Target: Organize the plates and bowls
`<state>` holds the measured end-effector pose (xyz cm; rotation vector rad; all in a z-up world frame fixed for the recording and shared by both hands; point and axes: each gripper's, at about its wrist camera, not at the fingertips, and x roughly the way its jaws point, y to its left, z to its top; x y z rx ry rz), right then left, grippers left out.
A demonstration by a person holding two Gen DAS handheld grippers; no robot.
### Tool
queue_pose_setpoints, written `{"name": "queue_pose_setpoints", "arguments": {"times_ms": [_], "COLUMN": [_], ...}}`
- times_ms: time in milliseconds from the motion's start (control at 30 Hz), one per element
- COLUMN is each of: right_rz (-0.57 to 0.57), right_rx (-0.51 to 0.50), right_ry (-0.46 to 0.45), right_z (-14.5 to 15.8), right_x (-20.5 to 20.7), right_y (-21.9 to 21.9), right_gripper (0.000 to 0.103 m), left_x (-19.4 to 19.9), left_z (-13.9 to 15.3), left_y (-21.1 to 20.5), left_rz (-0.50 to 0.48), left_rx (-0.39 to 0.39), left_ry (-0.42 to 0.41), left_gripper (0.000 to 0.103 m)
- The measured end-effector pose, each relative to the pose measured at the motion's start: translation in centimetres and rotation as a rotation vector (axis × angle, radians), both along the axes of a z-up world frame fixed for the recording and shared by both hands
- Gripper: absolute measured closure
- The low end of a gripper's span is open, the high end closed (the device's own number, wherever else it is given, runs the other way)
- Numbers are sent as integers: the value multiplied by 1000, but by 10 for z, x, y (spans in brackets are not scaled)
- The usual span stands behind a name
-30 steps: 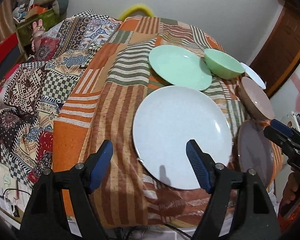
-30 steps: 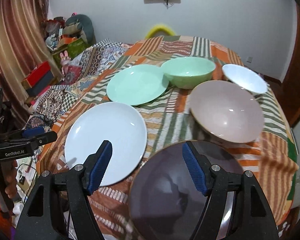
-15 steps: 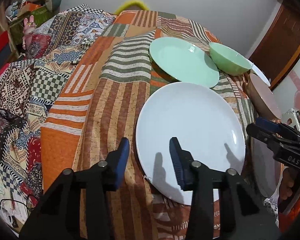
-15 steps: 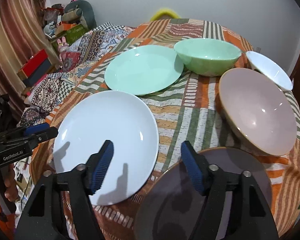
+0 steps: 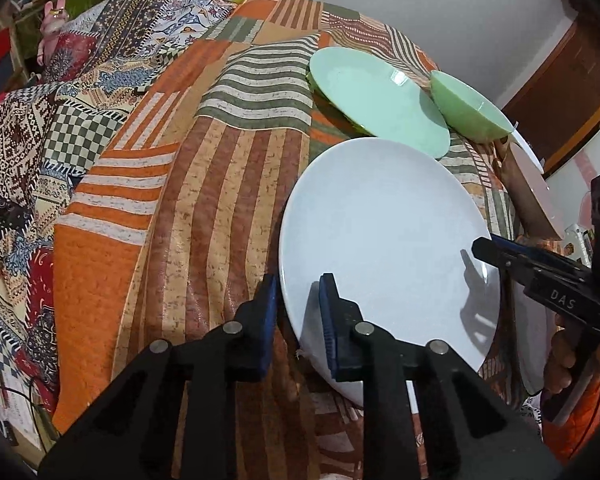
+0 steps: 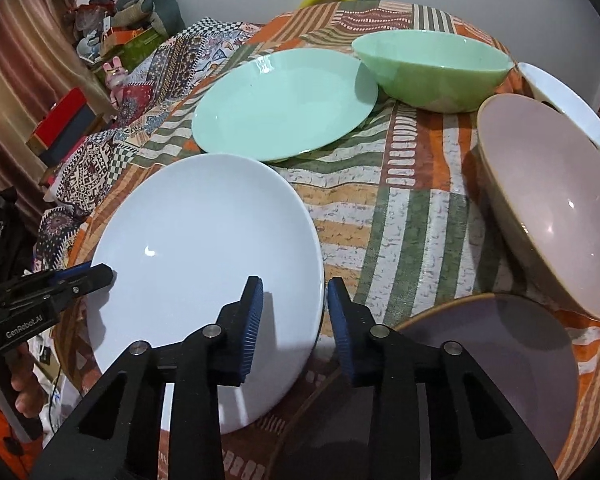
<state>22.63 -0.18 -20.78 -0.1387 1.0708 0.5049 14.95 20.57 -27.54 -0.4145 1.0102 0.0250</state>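
A large white plate [image 5: 384,240] lies on the patchwork cloth and also shows in the right wrist view [image 6: 203,248]. My left gripper [image 5: 297,312] straddles its near-left rim, jaws narrowed but apart. My right gripper [image 6: 293,312] straddles its right rim, jaws partly closed with a gap. A mint green plate [image 6: 283,104], a green bowl [image 6: 432,68], a pink bowl [image 6: 552,208], a small white bowl [image 6: 568,108] and a dark mauve plate [image 6: 496,364] sit around it.
The table [image 5: 195,216] is round with a striped patchwork cloth. A quilt-covered surface [image 5: 39,120] lies to the left, with boxes and soft toys [image 6: 131,20] behind. A wooden door [image 5: 572,80] stands at the right.
Both grippers moved forward and down to the white plate's opposite rims. Both pairs of jaws narrowed from wide open to a small gap around the rim.
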Motion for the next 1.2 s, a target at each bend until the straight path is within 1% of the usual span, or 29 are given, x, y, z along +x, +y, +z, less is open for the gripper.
{"name": "queue_pose_setpoints", "arguments": {"times_ms": [233, 400, 533, 833, 933, 1200], "right_rz": [-2, -6, -8, -32, -46, -82], "right_rx": [-12, 10, 10, 59, 79, 107], "right_ry": [-10, 22, 18, -25, -49, -103], "right_z": [-1, 0, 4, 30, 42, 61], "right_x": [-1, 0, -3, -17, -23, -41], "right_y": [3, 2, 0, -16, -26, -48], "right_gripper": [78, 78, 79, 79, 79, 79], "left_x": [1, -1, -4, -14, -18, -28], "left_z": [0, 4, 11, 47, 59, 89], "left_y": [1, -1, -4, -16, -25, -55], "left_rz": [9, 17, 15, 5, -7, -45], "left_rx": [-13, -4, 4, 17, 27, 44], "left_ry": [10, 23, 23, -40, -63, -113], "left_gripper": [86, 86, 86, 86, 86, 86]}}
